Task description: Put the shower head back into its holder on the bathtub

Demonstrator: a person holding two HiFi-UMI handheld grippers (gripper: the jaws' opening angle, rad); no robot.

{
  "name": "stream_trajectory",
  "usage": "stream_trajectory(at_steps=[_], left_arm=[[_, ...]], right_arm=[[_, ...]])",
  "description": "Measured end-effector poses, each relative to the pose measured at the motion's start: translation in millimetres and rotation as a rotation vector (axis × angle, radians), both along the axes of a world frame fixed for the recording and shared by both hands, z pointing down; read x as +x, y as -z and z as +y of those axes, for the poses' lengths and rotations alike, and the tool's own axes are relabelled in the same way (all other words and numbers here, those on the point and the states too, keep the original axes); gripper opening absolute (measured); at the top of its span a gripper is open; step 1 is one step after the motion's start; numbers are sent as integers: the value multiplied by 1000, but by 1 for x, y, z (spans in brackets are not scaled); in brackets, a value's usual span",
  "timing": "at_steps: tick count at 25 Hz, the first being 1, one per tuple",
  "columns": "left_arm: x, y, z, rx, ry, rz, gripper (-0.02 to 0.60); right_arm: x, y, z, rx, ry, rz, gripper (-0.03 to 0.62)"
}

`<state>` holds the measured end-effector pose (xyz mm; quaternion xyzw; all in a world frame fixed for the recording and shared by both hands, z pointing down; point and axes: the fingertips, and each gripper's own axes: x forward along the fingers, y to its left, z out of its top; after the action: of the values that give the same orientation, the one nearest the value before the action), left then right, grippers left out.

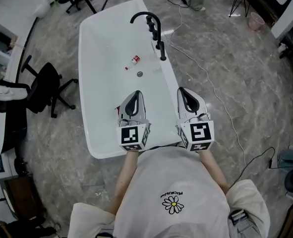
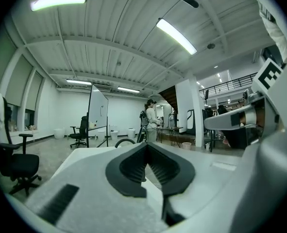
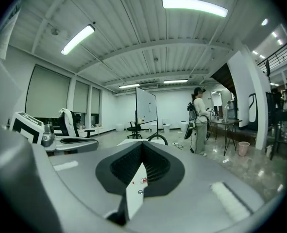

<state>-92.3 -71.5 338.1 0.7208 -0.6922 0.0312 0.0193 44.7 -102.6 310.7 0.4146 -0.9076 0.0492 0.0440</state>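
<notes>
L tongs [image 1: 135,94]: pressed together, empty; over tub [image 1: 101,88] near end
R tongs [image 1: 184,91]: same
Shower head [image 1: 161,50]: far right rim, by faucet [image 1: 147,19]; looks seated
Tip: if reseating, R pinches handle; lower straight

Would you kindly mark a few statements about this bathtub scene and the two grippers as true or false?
1. The left gripper and the right gripper are both shut and empty. True.
2. The small red-and-white bottle lies on the floor beside the bathtub. False: it lies inside the bathtub, near the drain.
3. The black faucet stands at the bathtub's end far from the person. True.
4. The left gripper holds the shower head. False: it stands at the rim beside the faucet, apart from both grippers.
5. In the head view, the black office chair is right of the bathtub. False: it is left.
</notes>
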Motion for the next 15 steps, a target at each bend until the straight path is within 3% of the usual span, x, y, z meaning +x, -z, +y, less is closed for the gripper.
stream_trajectory(at_steps=[7,15], left_arm=[[31,8,2,22,-45,-1,-3],[34,4,4,26,-55,16,-3]], right_arm=[[3,-2,18,5,46,11,6],[5,-13,15,-29,62,29,6]])
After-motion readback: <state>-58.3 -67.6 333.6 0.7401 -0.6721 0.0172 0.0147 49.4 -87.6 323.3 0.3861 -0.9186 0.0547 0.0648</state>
